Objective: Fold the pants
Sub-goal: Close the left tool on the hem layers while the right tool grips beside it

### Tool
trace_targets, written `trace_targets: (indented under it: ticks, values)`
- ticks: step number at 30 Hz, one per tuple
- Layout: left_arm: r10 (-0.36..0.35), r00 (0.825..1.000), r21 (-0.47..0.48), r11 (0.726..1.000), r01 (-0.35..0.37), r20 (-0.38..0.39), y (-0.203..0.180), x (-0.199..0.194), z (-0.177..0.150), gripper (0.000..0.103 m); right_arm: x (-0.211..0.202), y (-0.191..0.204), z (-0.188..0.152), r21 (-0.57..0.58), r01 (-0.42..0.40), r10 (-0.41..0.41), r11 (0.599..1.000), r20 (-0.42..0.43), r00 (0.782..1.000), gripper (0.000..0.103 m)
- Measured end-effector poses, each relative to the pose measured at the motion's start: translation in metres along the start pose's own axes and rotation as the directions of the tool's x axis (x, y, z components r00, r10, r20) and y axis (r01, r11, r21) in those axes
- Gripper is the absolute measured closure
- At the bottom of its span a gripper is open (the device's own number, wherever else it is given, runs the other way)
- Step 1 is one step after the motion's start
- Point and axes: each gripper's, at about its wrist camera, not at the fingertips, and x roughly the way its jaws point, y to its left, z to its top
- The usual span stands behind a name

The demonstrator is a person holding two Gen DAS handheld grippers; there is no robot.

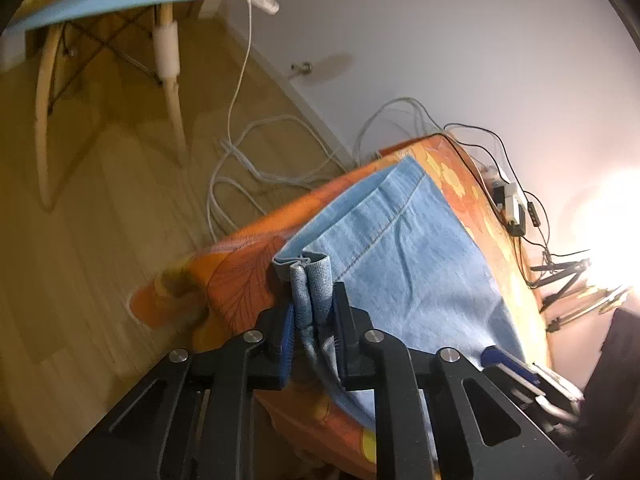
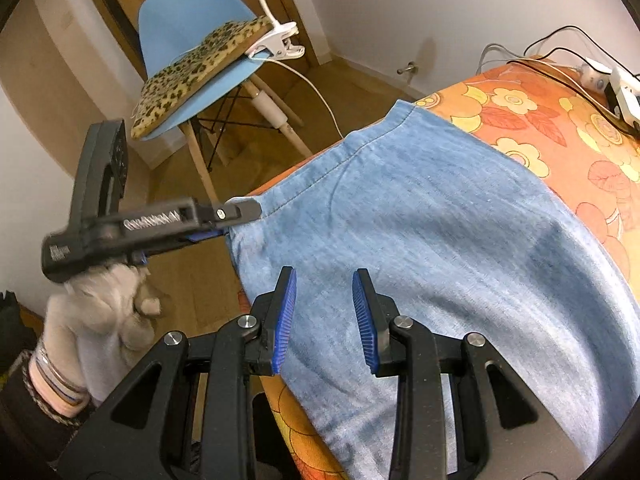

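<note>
Item: light-blue denim pants [image 2: 420,232], spread flat on a table covered by an orange floral cloth [image 2: 560,128], with one hemmed edge lying along the table's near side above the wooden floor [image 1: 100,208]. Left gripper [image 1: 314,312]: clenched on a bunched fold of the pants' edge, the denim rolled and pinched between its blue-padded fingers [image 1: 289,332]; the right wrist view shows the same tool from the side, carried in a hand in a pale knit glove [image 2: 100,312], its tip meeting the corner of the fabric at the table edge. Right gripper [image 2: 324,312]: released, the two blue ribbed pads [image 2: 286,320] standing well apart over the denim, nothing between them; whether they touch the cloth cannot be told. Surroundings: a blue shell chair [image 2: 188,20] on pale wooden legs stands on the floor beyond the table, bearing a leopard-print cushion [image 2: 192,68] with a white clamp [image 2: 276,46] clipped to its front edge and a white cable [image 1: 240,72] trailing down from it. More white cables [image 1: 248,176] lie looped on the floor near the wall. A white power strip [image 2: 624,92] with dark leads sits at the far edge of the table. A bright lamp glare [image 1: 616,208] fills the right side of the left wrist view.
</note>
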Motion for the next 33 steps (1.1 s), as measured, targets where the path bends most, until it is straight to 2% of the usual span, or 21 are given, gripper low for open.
trace_targets:
  ticks: [2,3,5,8,10,14,16,21,25,26,27,30,31,33]
  values:
    - [-0.020,0.999,0.036,0.999,0.019,0.034,-0.009,-0.006,-0.002,0.089,-0.004,-0.003,0.006,0.022,0.002,-0.002,1.000,0.005,1.000,0.069]
    - [-0.025,0.999,0.061,0.998,0.022,0.045,-0.014,-0.009,-0.003,0.090,-0.006,-0.005,0.010,0.036,0.005,-0.006,0.999,0.008,1.000,0.056]
    - [-0.067,0.996,0.090,0.994,0.062,0.056,-0.025,-0.016,-0.006,0.090,-0.012,-0.009,0.019,0.066,0.004,-0.005,0.998,0.024,1.000,0.039]
    - [-0.088,0.994,0.181,0.981,0.075,0.062,-0.045,-0.021,-0.015,0.090,-0.016,-0.017,0.044,0.139,-0.049,0.045,0.989,0.030,0.999,0.037]
    - [-0.092,0.994,0.215,0.974,0.078,0.057,-0.053,-0.021,-0.021,0.090,-0.009,-0.020,0.058,0.174,-0.082,0.083,0.981,0.001,0.997,0.030]
    - [-0.097,0.995,0.239,0.967,0.086,0.034,-0.058,-0.016,-0.026,0.090,0.020,-0.019,0.085,0.225,-0.084,0.098,0.971,-0.051,0.994,0.029]
    - [-0.098,0.995,0.247,0.965,0.086,0.035,-0.057,-0.017,-0.027,0.090,0.045,-0.017,0.094,0.241,-0.089,0.119,0.966,-0.112,0.987,0.029]
    - [-0.097,0.994,0.284,0.956,0.079,0.049,-0.065,-0.022,-0.028,0.090,0.091,-0.001,0.098,0.192,-0.023,0.066,0.981,-0.224,0.972,0.029]
    - [-0.105,0.993,0.287,0.954,0.087,0.048,-0.066,-0.023,-0.029,0.091,0.105,0.004,0.097,0.191,-0.007,0.058,0.982,-0.267,0.962,0.030]
    - [-0.110,0.993,0.284,0.954,0.094,0.043,-0.066,-0.023,-0.029,0.091,0.107,0.004,0.095,0.192,0.003,0.051,0.981,-0.280,0.959,0.039]
    - [-0.113,0.993,0.281,0.955,0.098,0.039,-0.066,-0.023,-0.029,0.091,0.108,0.003,0.094,0.192,0.006,0.049,0.981,-0.285,0.957,0.059]
    - [-0.135,0.990,0.277,0.953,0.123,0.027,-0.069,-0.025,-0.031,0.091,0.099,-0.004,0.091,0.210,0.020,0.038,0.978,-0.271,0.962,0.086]
    - [-0.143,0.989,0.282,0.951,0.129,0.030,-0.072,-0.028,-0.031,0.091,0.093,-0.007,0.090,0.220,0.017,0.041,0.975,-0.258,0.965,0.091]
    - [-0.165,0.986,0.299,0.943,0.147,0.037,-0.081,-0.035,-0.033,0.091,0.073,-0.016,0.091,0.254,0.000,0.054,0.967,-0.208,0.977,0.095]
